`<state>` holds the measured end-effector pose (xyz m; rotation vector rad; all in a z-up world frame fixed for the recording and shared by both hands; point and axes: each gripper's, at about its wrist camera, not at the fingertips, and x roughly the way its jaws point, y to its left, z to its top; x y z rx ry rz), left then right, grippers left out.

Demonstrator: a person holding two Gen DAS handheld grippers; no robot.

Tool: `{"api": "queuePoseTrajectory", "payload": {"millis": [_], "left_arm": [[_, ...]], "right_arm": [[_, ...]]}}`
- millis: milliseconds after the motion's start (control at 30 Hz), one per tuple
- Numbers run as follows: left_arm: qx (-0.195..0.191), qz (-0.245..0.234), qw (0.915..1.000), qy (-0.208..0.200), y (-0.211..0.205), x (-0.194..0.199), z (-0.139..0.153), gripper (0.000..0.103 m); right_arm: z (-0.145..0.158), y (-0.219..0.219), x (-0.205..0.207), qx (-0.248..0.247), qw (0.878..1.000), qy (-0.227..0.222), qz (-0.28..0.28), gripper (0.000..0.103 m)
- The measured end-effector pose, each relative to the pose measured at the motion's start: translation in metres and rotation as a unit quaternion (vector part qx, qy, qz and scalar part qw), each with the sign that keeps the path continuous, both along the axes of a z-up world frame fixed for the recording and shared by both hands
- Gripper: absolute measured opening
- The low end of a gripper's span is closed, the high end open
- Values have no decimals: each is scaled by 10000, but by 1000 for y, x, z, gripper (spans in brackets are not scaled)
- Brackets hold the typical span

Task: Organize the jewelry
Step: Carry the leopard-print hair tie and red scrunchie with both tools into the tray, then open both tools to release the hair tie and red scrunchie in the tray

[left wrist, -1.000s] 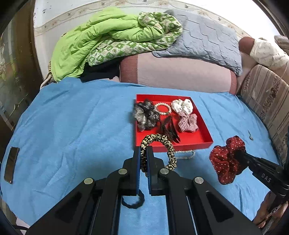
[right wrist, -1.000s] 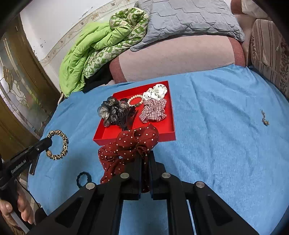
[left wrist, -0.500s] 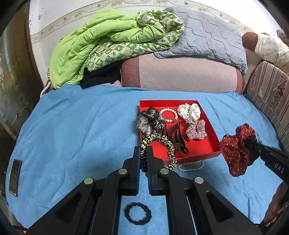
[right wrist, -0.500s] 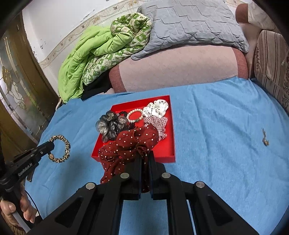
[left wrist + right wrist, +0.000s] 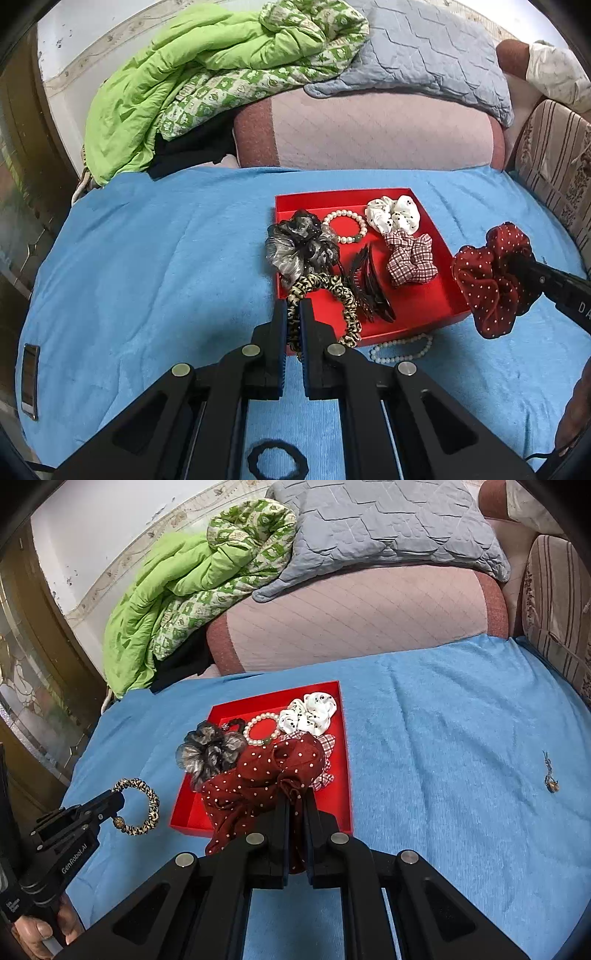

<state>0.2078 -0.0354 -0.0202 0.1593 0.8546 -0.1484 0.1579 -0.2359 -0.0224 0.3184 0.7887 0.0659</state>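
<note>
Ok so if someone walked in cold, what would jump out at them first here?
Probably the bright red tray on the blue bedspread, already holding scrunchies, a pearl bracelet and a dark hair clip. Next, the two loads in the air: the left claw pinching a leopard-print scrunchie, the right claw gripping a dark red polka-dot scrunchie.

bed w/ blue cover [image 5: 147, 277] | on it: red tray [image 5: 424, 306], pearl necklace [image 5: 402, 349], blk hair tie [image 5: 277, 458], phone [image 5: 29, 374], small brooch [image 5: 550, 775]

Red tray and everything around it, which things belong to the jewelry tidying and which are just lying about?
Part of the job:
red tray
leopard scrunchie in left hand-held gripper
red dotted scrunchie in right hand-held gripper
pearl necklace
black hair tie

Lying about:
green quilt
grey pillow
phone
</note>
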Motion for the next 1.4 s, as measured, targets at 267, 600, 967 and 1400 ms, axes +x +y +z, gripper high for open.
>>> {"api": "queuePoseTrajectory", "payload": {"millis": [267,600,967,1400], "left_arm": [[16,-7,9997,239,-6,25,-22,6],[-70,-3,9982,592,-7,50,-52,6],[-345,9,9945,991,-6,70,-80,6],[-202,188,9927,1170,-1,71,-100,6]], "right_arm": [[-15,-6,24,29,9998,188,-71,7],[-38,-7,46,3,9990,431,-76,7],[-68,-5,66,128,9973,724,-49,7],[-96,-2,66,21,9946,1036,-48,7]]}}
